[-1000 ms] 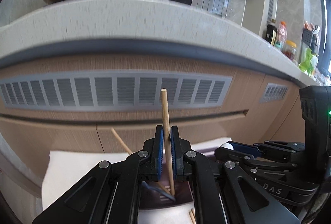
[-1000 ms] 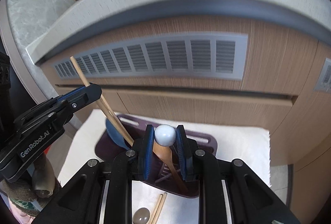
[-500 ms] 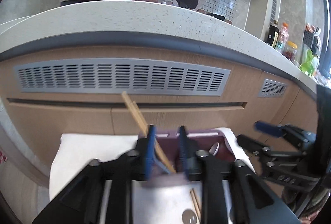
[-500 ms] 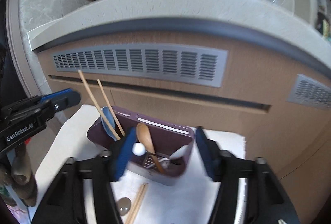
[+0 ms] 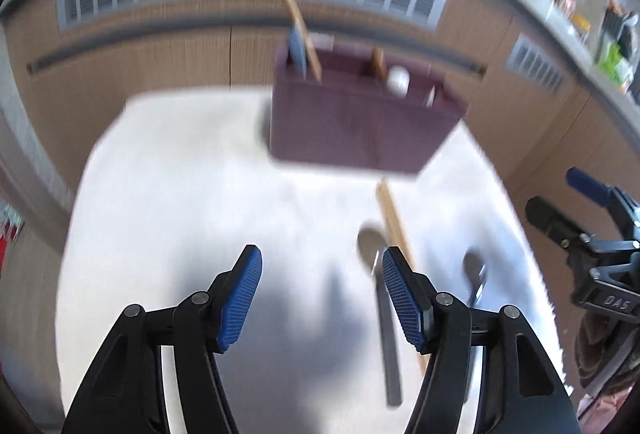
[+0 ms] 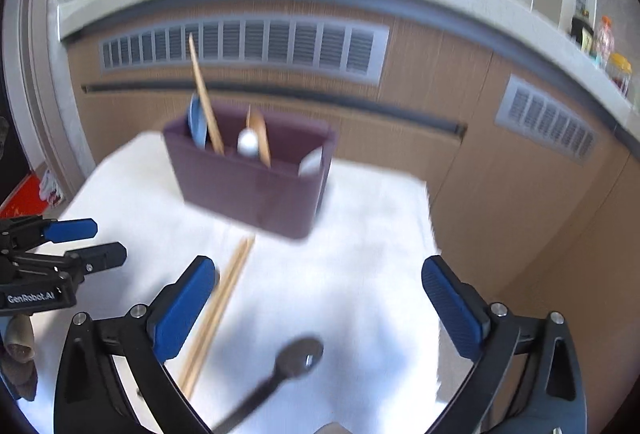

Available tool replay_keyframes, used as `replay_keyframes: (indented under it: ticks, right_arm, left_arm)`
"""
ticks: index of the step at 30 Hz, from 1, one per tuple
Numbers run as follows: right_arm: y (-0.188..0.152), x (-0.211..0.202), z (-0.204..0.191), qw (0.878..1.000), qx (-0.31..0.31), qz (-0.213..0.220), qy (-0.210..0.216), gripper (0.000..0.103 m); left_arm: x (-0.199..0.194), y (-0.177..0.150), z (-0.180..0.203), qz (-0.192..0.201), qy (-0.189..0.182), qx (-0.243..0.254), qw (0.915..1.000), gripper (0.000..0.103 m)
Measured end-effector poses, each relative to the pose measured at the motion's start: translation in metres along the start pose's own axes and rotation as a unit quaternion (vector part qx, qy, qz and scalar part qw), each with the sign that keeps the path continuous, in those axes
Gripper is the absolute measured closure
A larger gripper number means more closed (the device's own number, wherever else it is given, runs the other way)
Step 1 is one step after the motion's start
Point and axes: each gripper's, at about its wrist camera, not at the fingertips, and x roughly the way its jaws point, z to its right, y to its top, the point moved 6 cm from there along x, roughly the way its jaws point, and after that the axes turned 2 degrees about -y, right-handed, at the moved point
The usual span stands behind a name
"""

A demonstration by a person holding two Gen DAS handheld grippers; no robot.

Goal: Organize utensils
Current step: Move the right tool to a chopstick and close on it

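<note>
Both jaws are opening with nothing between them: the left hand-held gripper point(image 5: 320, 298) is hanging over the white cloth point(image 5: 200, 213), and the right hand-held gripper point(image 6: 320, 310) is hanging wide over a dark spoon point(image 6: 296, 358). The loose chopsticks point(image 6: 220, 310) and spoons are lying flat on the cloth in front of the purple holder point(image 6: 256, 185), which is already keeping some utensils standing up. The chopsticks are lying tight together, so a grab might be catching only one and knocking the other away, and the picture is blurry, so a fast reach might be bumping the holder over.
</note>
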Motion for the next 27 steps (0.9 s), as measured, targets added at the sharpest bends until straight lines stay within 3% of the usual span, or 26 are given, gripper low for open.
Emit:
replay_keyframes:
  ticks: [8, 11, 14, 15, 17, 19, 27]
  right_arm:
    - [-0.045, 0.036, -0.035, 0.995, -0.005, -0.077, 0.068, 0.002]
    - [-0.047, 0.048, -0.048, 0.994, -0.012, -0.091, 0.066, 0.012]
    - [-0.051, 0.064, -0.057, 0.991, -0.016, -0.118, 0.064, 0.039]
    - [-0.052, 0.069, -0.059, 0.990, -0.015, -0.127, 0.067, 0.054]
    - [-0.050, 0.069, -0.060, 0.990, -0.012, -0.125, 0.068, 0.060]
    - [-0.048, 0.069, -0.064, 0.990, -0.022, -0.125, 0.067, 0.073]
    - [-0.039, 0.083, -0.069, 0.989, -0.026, -0.135, 0.050, 0.074]
  left_arm:
    - [0.010, -0.032, -0.010, -0.027, 0.039, 0.000, 0.9989, 0.033]
    - [0.008, -0.033, -0.016, -0.027, 0.049, 0.002, 0.9985, 0.032]
    - [0.009, -0.033, -0.019, -0.031, 0.043, 0.000, 0.9986, 0.031]
    - [0.008, -0.034, -0.018, -0.032, 0.042, 0.001, 0.9986, 0.031]
    - [0.009, -0.035, -0.018, -0.035, 0.040, 0.003, 0.9986, 0.031]
    - [0.011, -0.036, -0.018, -0.039, 0.038, 0.005, 0.9985, 0.030]
    - [0.014, -0.038, -0.010, -0.045, 0.031, 0.013, 0.9984, 0.030]
